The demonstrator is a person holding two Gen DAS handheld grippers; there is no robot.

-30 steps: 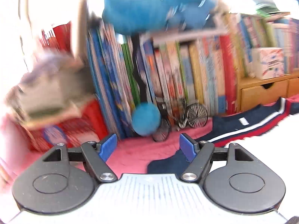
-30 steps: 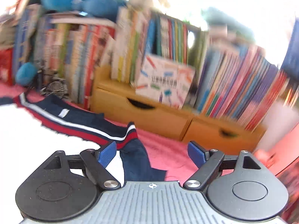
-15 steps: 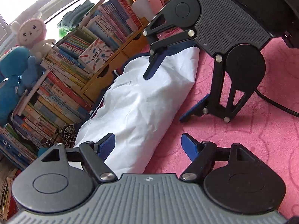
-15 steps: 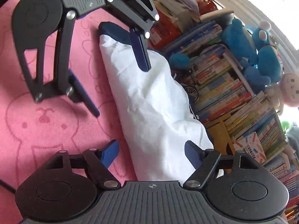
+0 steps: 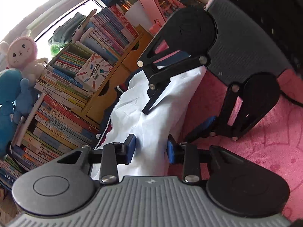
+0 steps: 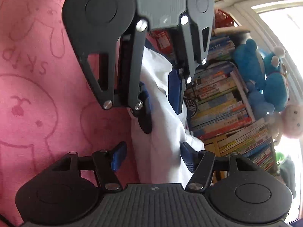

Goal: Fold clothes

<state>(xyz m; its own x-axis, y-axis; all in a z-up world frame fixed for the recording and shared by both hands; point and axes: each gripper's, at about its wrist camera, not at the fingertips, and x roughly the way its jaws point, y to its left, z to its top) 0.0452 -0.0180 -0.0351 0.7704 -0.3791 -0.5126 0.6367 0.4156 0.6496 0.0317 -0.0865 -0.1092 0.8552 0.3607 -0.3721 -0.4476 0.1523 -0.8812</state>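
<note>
— Against the bookshelf point(image 5: 79, 87), what lies where?

— The white garment point(image 5: 151, 117) runs as a long, narrow bundle alongside the bookshelf, on the pink blanket point(image 5: 265, 132). Its far edge nearly meets the shelf's wooden drawers; a dark blue hem with a red and white stripe peeks out on that side. Its other long edge gives onto open pink blanket.

— And the left gripper point(image 5: 151, 149)?

— It sits at one end of the bundle, on the side away from the bookshelf's drawers. Its jaws have just been closing, and the blue pads point(image 5: 131, 147) now have a raised ridge of white cloth between them, touching it on both sides.

— The right gripper point(image 6: 151, 155)?

— At the opposite end of the bundle, facing the left one. Its jaws closed a moment ago and now stand half apart, straddling the cloth; the pad toward the bookshelf touches the fabric, while the other pad point(image 6: 118, 156) has a gap of pink blanket before the cloth. I cannot tell that it pinches anything.

— Textures?

— The garment is thin, crumpled cotton-like cloth, full of creases. The blanket is fuzzy pile with embossed rabbit outlines. Book spines pack the shelf tightly, and plush toys point(image 6: 269, 79), blue and pink-white, sit atop it near the window.
</note>
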